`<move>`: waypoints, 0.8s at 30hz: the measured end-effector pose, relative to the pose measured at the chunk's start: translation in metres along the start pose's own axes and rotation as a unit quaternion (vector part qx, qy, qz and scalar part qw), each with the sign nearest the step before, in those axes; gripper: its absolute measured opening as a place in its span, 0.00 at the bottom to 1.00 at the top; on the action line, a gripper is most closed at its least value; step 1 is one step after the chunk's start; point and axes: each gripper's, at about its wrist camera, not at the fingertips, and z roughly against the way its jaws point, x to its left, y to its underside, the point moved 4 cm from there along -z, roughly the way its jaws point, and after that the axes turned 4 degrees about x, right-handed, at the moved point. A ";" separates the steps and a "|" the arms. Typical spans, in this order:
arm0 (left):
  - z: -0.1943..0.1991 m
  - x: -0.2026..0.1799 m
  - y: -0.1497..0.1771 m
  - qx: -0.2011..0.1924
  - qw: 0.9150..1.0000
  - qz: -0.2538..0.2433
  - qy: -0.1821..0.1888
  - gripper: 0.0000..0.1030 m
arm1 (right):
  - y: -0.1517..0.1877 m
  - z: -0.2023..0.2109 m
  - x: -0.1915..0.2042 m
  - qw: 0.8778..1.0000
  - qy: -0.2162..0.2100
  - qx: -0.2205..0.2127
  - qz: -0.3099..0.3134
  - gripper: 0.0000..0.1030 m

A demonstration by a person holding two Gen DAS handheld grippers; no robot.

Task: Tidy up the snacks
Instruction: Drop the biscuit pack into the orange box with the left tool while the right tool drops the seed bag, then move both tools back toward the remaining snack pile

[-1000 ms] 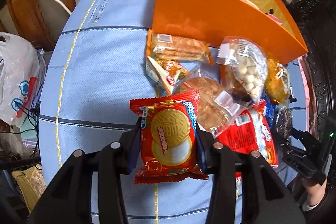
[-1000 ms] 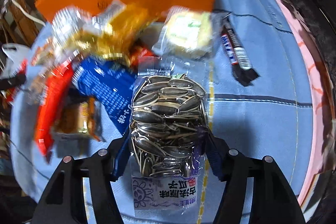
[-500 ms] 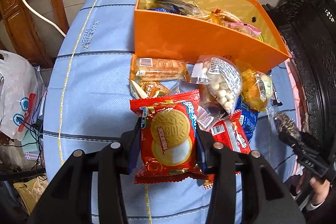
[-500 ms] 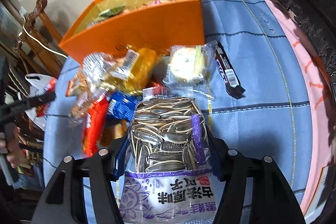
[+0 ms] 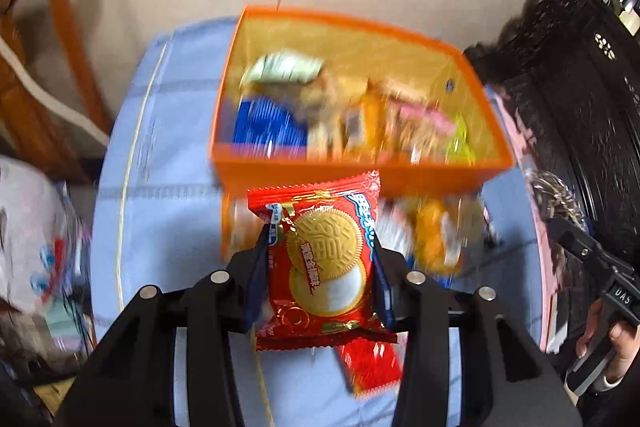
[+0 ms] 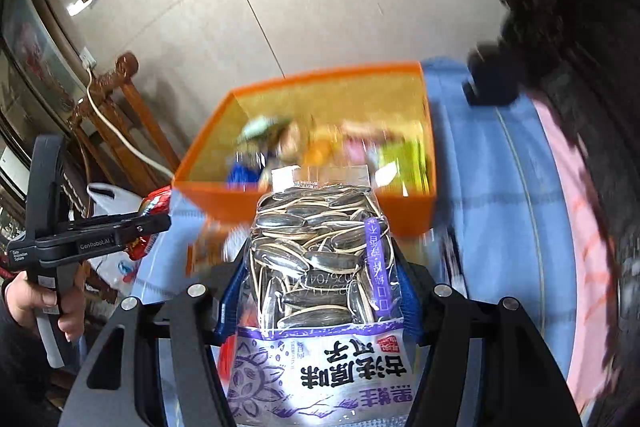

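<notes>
My left gripper (image 5: pixel 320 263) is shut on a red biscuit packet (image 5: pixel 320 259) and holds it in the air in front of the orange box (image 5: pixel 360 175). My right gripper (image 6: pixel 320 267) is shut on a clear bag of sunflower seeds (image 6: pixel 320 259), held above the table just short of the orange box (image 6: pixel 304 203). The box holds several blurred snack packets. The right gripper with its seed bag shows at the right edge of the left wrist view (image 5: pixel 576 239). The left gripper with the red packet shows at the left of the right wrist view (image 6: pixel 120 227).
A blue tablecloth (image 5: pixel 168 227) covers the table. Loose snacks (image 5: pixel 432 239) lie under the box's near wall, with a red packet (image 5: pixel 372 363) nearer me. A wooden chair (image 5: pixel 44 67) and a white plastic bag (image 5: pixel 28 239) stand left; dark carved furniture (image 5: pixel 580 107) stands right.
Both grippers have risen and moved toward the orange box with their packets. The box's inside now shows from above, and the loose snack pile has dropped lower in both views.
</notes>
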 end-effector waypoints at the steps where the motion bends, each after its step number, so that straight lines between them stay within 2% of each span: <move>1: -0.001 -0.006 -0.016 -0.008 1.000 -0.008 -0.001 0.41 | -0.014 -0.005 0.001 1.000 -0.001 -0.008 0.002 0.61; 7: -0.037 -0.027 -0.087 0.000 1.000 -0.013 -0.010 0.42 | -0.081 -0.058 -0.005 1.000 0.011 -0.015 -0.006 0.62; 8: -0.047 -0.028 -0.098 0.003 1.000 -0.012 -0.021 0.58 | -0.087 -0.065 -0.008 1.000 0.013 -0.015 -0.009 0.62; 9: -0.054 -0.025 -0.106 0.009 0.998 -0.002 -0.058 0.86 | -0.095 -0.075 -0.014 0.999 0.025 -0.017 -0.019 0.63; 10: -0.057 -0.021 -0.110 0.006 0.996 0.012 -0.090 0.93 | -0.098 -0.076 -0.017 0.999 0.037 -0.020 -0.026 0.69; 11: -0.056 -0.018 -0.111 -0.003 0.995 0.019 -0.096 0.94 | -0.100 -0.077 -0.021 0.998 0.046 -0.025 -0.031 0.71; 12: -0.056 -0.015 -0.109 -0.007 0.996 0.026 -0.084 0.94 | -0.099 -0.077 -0.023 0.998 0.044 -0.028 -0.031 0.74; 15: -0.062 -0.004 -0.097 0.014 0.996 0.033 -0.081 0.94 | -0.084 -0.077 -0.027 0.998 0.045 -0.023 -0.027 0.75; 18: -0.063 0.014 -0.080 0.023 0.995 0.046 -0.091 0.94 | -0.061 -0.073 -0.031 0.999 0.037 -0.009 -0.038 0.76; 24: -0.059 0.037 -0.021 0.046 0.992 0.061 -0.096 0.94 | 0.004 -0.056 -0.031 0.998 0.059 0.008 -0.037 0.93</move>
